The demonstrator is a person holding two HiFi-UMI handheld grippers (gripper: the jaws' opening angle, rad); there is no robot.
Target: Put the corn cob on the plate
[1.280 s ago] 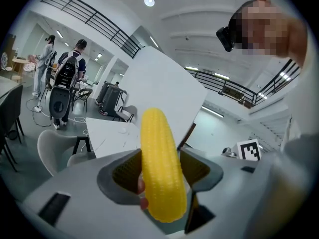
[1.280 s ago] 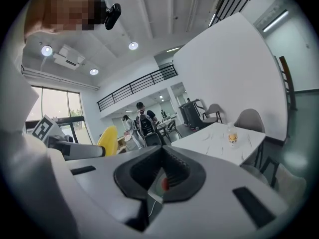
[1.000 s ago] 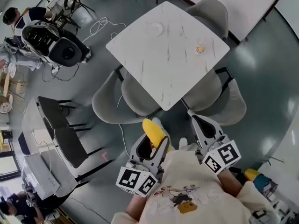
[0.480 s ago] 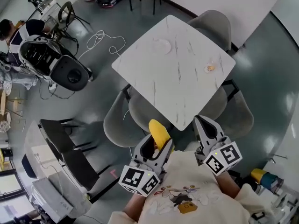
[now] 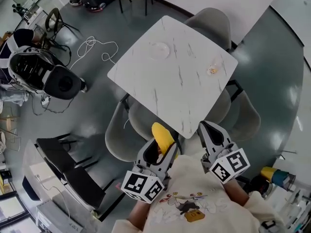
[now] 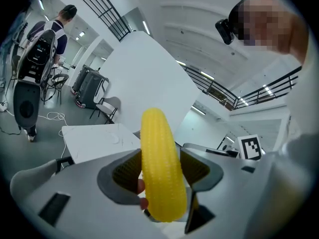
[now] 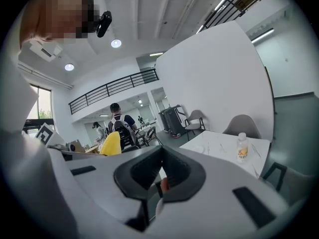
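Observation:
A yellow corn cob (image 5: 162, 137) stands upright between the jaws of my left gripper (image 5: 162, 142), which is shut on it, low in the head view. In the left gripper view the corn cob (image 6: 159, 168) fills the middle between the dark pads (image 6: 127, 172). My right gripper (image 5: 204, 126) is beside it, shut with nothing held; its jaws (image 7: 162, 164) meet in its own view. Both are held short of the white marble table (image 5: 175, 89). A pale plate (image 5: 159, 50) lies on the table's far left part.
A small bottle (image 5: 212, 70) stands on the table's right side, also seen as the bottle (image 7: 242, 147) in the right gripper view. Grey chairs (image 5: 141, 118) ring the table. A white cable (image 5: 97, 50) lies on the floor, with a black device (image 5: 48, 79) at left.
The whole view has shifted a little; the table now sits slightly left and closer. Both grippers keep the same pose, the left still holding the corn cob.

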